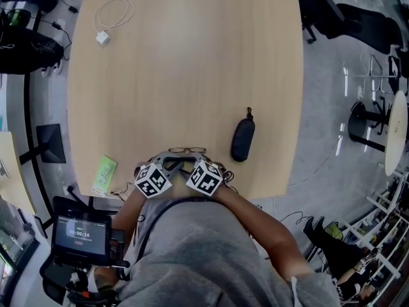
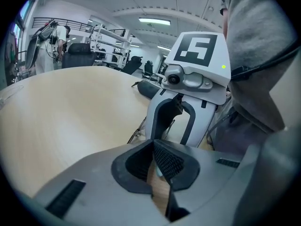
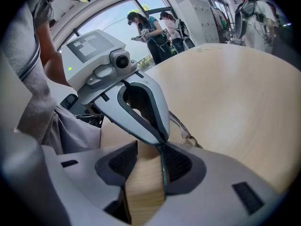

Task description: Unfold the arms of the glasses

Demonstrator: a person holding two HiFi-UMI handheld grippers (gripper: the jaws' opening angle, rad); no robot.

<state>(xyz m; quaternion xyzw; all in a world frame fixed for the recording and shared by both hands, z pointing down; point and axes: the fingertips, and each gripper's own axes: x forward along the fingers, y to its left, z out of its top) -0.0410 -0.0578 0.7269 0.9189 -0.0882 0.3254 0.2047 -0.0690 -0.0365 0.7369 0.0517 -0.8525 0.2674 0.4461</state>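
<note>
Thin dark-rimmed glasses [image 1: 186, 151] lie at the near edge of the wooden table [image 1: 185, 62], their frame also showing in the left gripper view [image 2: 136, 133] and the right gripper view [image 3: 184, 132]. Both grippers point at each other just in front of the glasses. My left gripper [image 2: 157, 169] has its jaws nearly together on a thin dark glasses arm [image 2: 168, 199]; seen from the right, the left gripper [image 3: 162, 138] closes to a point. My right gripper [image 3: 146, 166] stands open, with a thin glasses arm [image 3: 163, 173] lying against its right pad and bare table showing in the gap.
A black glasses case [image 1: 242, 139] lies on the table to the right of the glasses. A white cable with charger [image 1: 112, 16] is at the far left corner. A green packet [image 1: 104, 174] rests near the left front edge. People [image 3: 150, 29] stand beyond the table.
</note>
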